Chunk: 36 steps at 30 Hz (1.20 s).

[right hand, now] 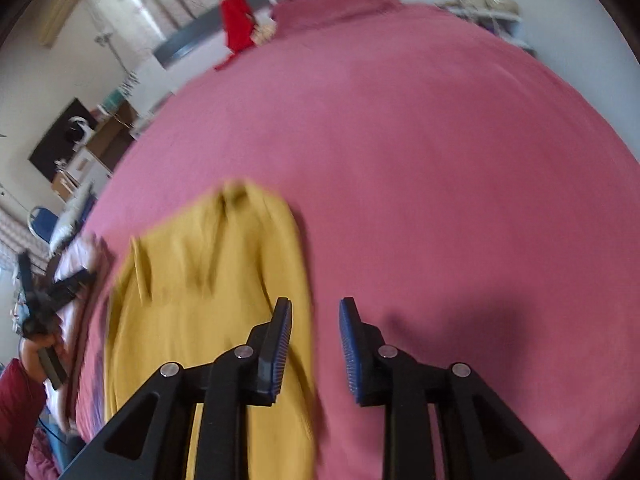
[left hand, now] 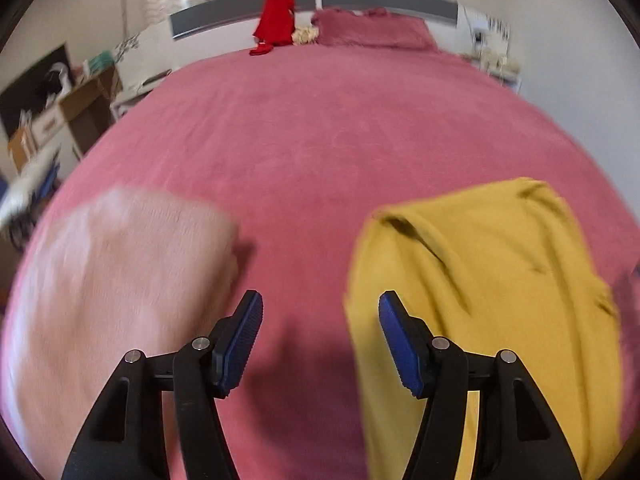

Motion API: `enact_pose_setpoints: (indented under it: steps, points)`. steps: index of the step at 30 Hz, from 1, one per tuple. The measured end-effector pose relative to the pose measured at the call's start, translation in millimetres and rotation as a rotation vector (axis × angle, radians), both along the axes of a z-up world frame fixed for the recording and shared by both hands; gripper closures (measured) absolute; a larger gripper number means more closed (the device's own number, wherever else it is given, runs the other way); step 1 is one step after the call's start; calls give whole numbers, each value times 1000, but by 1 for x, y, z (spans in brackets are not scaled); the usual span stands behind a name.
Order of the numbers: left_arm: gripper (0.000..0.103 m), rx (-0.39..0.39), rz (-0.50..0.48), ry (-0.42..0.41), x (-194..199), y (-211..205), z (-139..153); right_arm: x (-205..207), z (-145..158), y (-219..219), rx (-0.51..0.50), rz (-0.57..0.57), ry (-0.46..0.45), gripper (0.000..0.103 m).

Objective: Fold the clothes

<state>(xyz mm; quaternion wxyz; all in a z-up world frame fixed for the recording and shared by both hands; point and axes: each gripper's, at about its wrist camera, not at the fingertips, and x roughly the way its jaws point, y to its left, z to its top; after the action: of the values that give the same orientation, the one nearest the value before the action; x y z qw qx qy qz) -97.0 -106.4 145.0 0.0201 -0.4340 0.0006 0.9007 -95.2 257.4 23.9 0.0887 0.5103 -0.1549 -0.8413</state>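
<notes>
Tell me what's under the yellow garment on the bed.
The yellow garment lies rumpled on the pink bedspread, which shows all around its visible edges. Whether anything else sits beneath it cannot be seen, since the cloth covers that patch completely.

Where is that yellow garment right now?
The yellow garment lies on the pink bedspread, low and right in the left wrist view, beside a pale pink cloth.
</notes>
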Motion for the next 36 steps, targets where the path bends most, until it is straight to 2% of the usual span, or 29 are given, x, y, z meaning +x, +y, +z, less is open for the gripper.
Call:
enact_pose_setpoints:
  steps: [2,6,8,12,14,18,21,22,23,25,29,31,34,36]
  points:
    - [33,98,24,-7,46,4,-14,42,-17,6,-34,-8,-72,79]
    - [33,292,71,-20,136,11,-41,111,-55,11,-109,-26,-192,79]
    - [33,346,87,-28,163,17,-58,137,-73,12,-139,-48,-240,79]
    - [33,360,117,-15,193,21,-80,167,-89,13,-331,-35,-243,79]
    - [33,358,105,-4,194,21,-83,175,-97,13,-369,-29,-262,79]
    - [26,358,93,16,195,22,-86,182,-102,23,-424,-56,-257,83]
    - [23,342,79,21,199,21,-89,191,-110,42,-537,-106,-270,83]
    - [22,332,73,22,198,23,-89,195,-113,45,-560,-107,-274,84]
    - [21,320,69,23,198,25,-90,197,-115,48,-571,-108,-274,92]
    - [21,298,58,24,197,28,-91,200,-118,45,-555,-103,-261,101]
    - [21,284,37,22,194,30,-92,196,-101,40,-493,-94,-218,102]
    - [21,286,36,20,198,27,-91,187,-77,62,-421,-102,-182,102]
    - [21,286,42,16,198,26,-90,170,-35,101,-226,-114,-123,102]
    - [21,286,44,14,200,24,-88,147,-7,134,-42,-141,-86,102]
